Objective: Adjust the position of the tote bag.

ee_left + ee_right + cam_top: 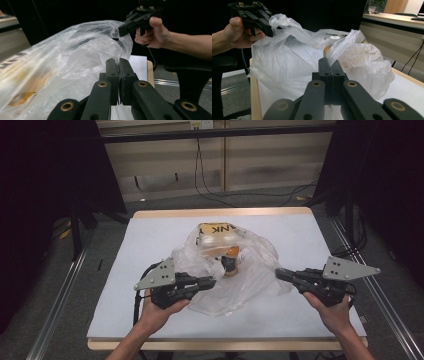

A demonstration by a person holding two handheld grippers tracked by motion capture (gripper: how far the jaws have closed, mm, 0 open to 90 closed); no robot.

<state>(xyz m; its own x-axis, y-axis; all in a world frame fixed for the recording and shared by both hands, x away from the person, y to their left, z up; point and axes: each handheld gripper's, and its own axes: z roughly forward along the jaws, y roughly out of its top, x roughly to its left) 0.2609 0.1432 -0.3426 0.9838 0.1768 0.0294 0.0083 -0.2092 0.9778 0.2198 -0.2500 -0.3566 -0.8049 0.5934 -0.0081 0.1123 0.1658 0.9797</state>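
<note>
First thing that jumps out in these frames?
A crumpled clear plastic bag in the middle of the white table, pinched at opposite edges by the left gripper and right gripper, both shut on the film. Inside it stand a white-capped bottle with orange contents and a yellow packet behind it.

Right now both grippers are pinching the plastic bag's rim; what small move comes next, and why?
Probably ease the left gripper and right gripper apart a little. Both are shut on the plastic bag, whose mouth still sags over the bottle and packet inside.
</note>
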